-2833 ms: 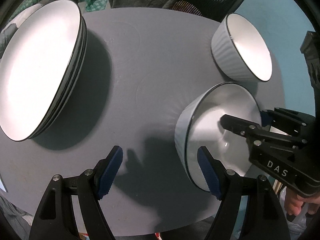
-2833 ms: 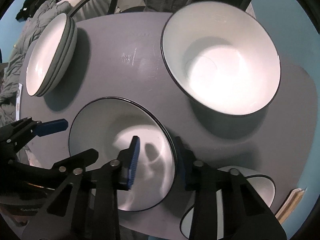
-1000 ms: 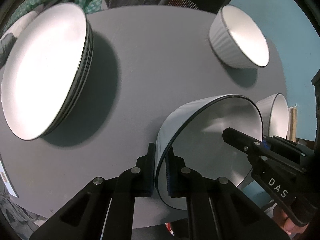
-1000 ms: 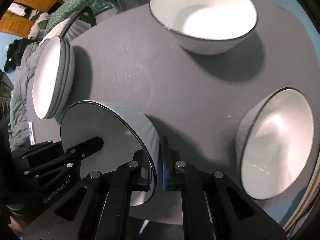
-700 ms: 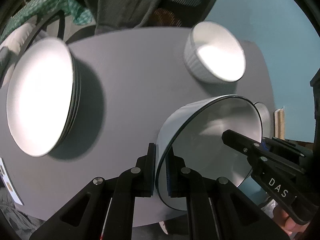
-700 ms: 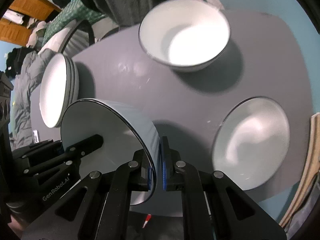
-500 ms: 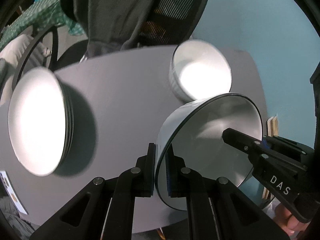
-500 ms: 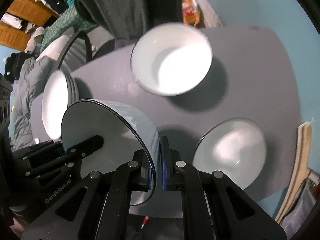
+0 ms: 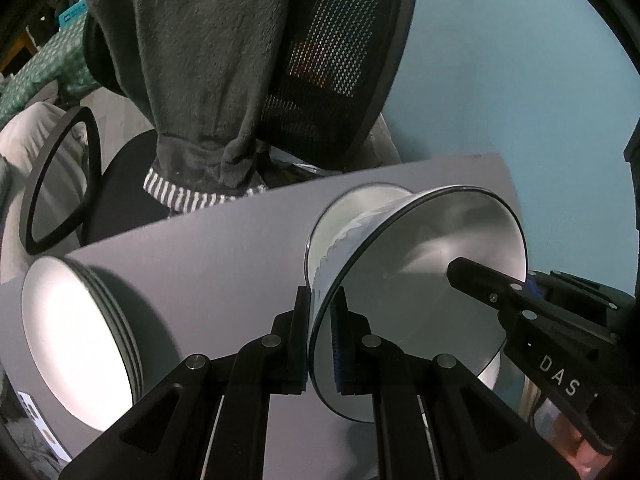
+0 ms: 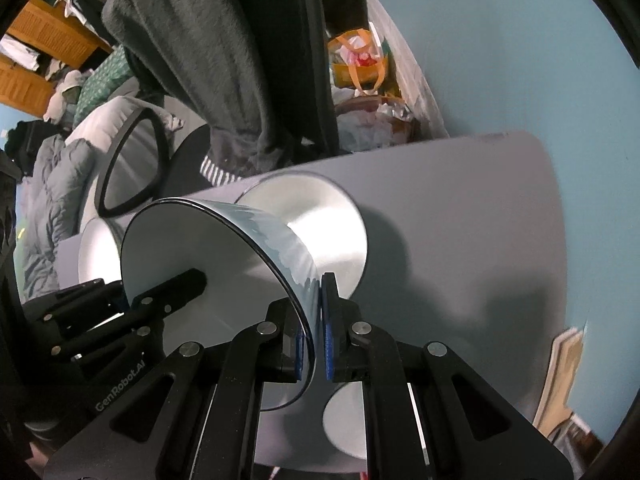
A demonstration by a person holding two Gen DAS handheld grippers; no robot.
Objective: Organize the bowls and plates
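A white bowl with a dark rim (image 9: 420, 292) (image 10: 224, 248) hangs tilted above the grey table (image 9: 220, 248) (image 10: 460, 240). My left gripper (image 9: 321, 320) is shut on its near rim. My right gripper (image 10: 314, 332) is shut on the opposite rim and also shows at the right of the left wrist view (image 9: 492, 280). Right behind the held bowl a second white bowl (image 9: 340, 216) (image 10: 336, 232) sits on the table, partly hidden. A stack of white plates (image 9: 76, 340) (image 10: 94, 256) lies at the left. A third bowl (image 10: 348, 420) peeks out below the right fingers.
An office chair (image 9: 340, 80) with a dark garment (image 9: 192, 80) draped over it stands just past the table's far edge. A blue wall (image 9: 520, 80) runs along the right side. A bag of clutter (image 10: 360, 60) sits on the floor beyond.
Both grippers have carried the bowl up and toward the far side of the table. It now hangs in front of the far bowl, and the chair fills the top.
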